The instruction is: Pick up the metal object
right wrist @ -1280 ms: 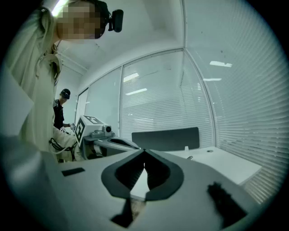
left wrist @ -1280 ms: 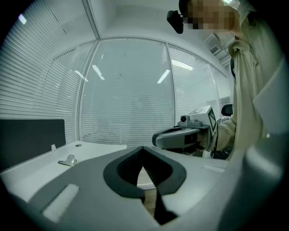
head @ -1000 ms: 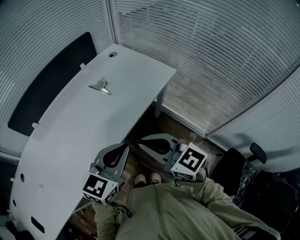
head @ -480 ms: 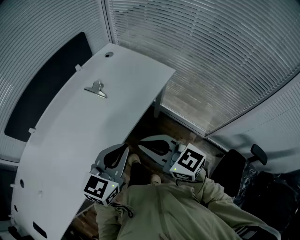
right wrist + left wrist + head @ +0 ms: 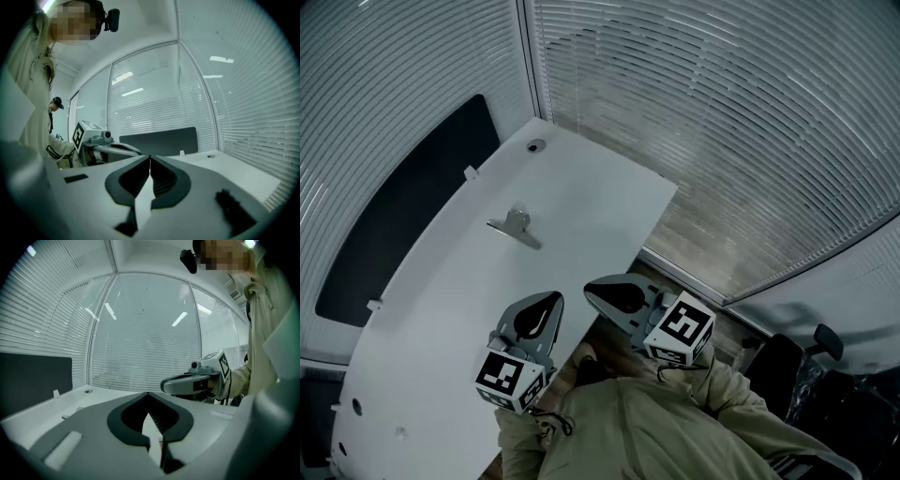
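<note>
Jaws of left gripper [image 5: 551,302] are fully closed, tips meeting, nothing between them. It hovers over the near part of the table [image 5: 609,211], touching nothing. Clip [image 5: 517,227], the metal object, lies flat on the table ahead of the left gripper, well apart from it, toward the far end near a round hole [image 5: 534,146]. Right gripper [image 5: 592,291] also has its jaws pressed together and empty; it sits at the table's right edge, just beside the left one. Both marker cubes [image 5: 507,378] carry black-and-white square patterns only, no readable text or brand anywhere. Versus half a second ago: both grippers have moved forward, the left from the table edge to over the top, the right from over the floor to the edge, and the clip shows closer to them in the head view. Jaws unchanged.
</note>
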### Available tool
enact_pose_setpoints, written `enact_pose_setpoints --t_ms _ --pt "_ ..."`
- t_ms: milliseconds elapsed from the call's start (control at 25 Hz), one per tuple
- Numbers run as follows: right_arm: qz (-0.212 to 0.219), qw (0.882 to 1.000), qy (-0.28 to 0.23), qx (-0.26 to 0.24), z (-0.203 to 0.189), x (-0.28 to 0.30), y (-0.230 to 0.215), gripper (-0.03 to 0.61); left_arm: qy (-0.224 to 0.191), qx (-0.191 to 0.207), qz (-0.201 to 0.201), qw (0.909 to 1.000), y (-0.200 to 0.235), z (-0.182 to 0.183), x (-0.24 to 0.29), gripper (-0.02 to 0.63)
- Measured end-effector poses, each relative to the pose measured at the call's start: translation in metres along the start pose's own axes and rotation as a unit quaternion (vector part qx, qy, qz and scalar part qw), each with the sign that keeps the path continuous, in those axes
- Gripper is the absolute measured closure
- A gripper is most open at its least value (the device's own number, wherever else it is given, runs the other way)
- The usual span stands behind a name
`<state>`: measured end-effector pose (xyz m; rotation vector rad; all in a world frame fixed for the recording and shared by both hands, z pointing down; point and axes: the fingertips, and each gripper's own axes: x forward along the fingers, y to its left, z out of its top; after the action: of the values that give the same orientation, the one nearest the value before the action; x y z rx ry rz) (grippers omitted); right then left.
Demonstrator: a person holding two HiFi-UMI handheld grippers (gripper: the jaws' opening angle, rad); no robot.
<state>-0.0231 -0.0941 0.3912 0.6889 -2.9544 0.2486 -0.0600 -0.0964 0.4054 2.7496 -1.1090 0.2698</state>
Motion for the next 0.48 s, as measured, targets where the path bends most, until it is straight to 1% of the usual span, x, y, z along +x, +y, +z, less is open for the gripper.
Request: enact_pose_setpoints --t_ms 160,360,480 --pt "0.004 1.0 0.009 0.005 0.002 0.032 -0.02 0.574 0.009 -0.006 -0.003 0.9999 0.033 -0.001 0.013 0.609" --pt "0.003 1.0 0.018 0.021 -0.005 0.058 -0.039 0.574 0.019 -0.036 -0.001 0.9992 0.068 -0.013 0.025 0.607" --pt "0.0 0.999 0.026 0.036 -0.014 0.065 -0.053 0.574 0.029 -0.059 0.013 0.9977 0.09 -0.023 0.038 0.607"
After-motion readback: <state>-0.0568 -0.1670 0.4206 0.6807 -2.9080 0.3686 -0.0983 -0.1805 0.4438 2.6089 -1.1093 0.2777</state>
